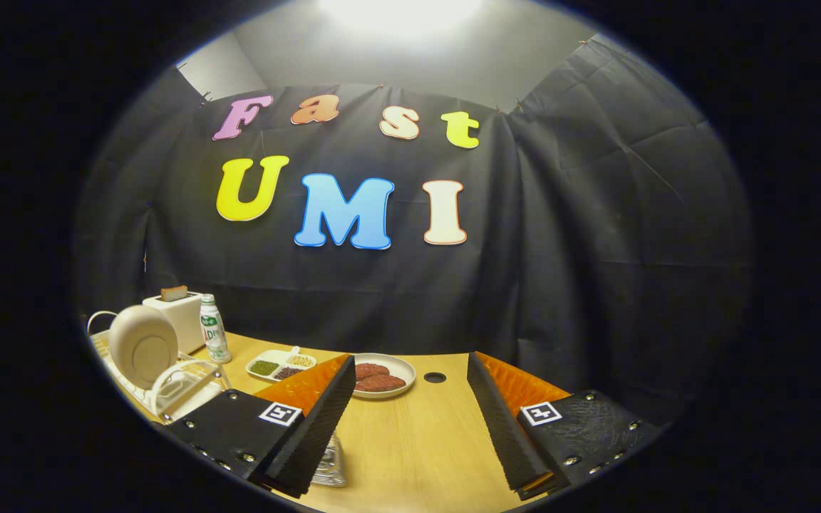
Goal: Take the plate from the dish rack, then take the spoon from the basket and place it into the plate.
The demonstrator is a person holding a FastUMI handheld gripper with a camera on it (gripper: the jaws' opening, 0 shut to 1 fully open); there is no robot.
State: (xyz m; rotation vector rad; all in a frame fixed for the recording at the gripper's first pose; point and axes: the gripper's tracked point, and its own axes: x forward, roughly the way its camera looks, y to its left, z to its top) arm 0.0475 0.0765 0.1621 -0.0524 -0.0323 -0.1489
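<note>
At the left edge of the wooden table (410, 442) stood the white dish rack (175, 388), and in it the plate (143, 345), set upright on its rim, round, pale cream, its underside with the raised foot ring turned toward the camera. Behind the rack, near the table's back left corner, sat a white toaster (179, 317) with a slice of bread sticking up, and just beside it a small bottle (214, 338) with a green label. Further right along the back edge lay a divided white tray (281, 365) of beans and grains, then a round dish (385, 376) holding reddish patties, and a dark hole in the tabletop. The basket and spoon could not be made out; a shiny clear object (331, 463) by the left finger was too hidden to name.

The gripper (410, 427) hung over the near part of the table, its fingers spread wide with only bare wood between them, pinching nothing. The plate lay well to the left of the fingers and somewhat beyond them, past the left finger. Reaching it would likely call for a swing leftward and a grasp across the thin upper rim, since the plate stood edge-up in the rack.
</note>
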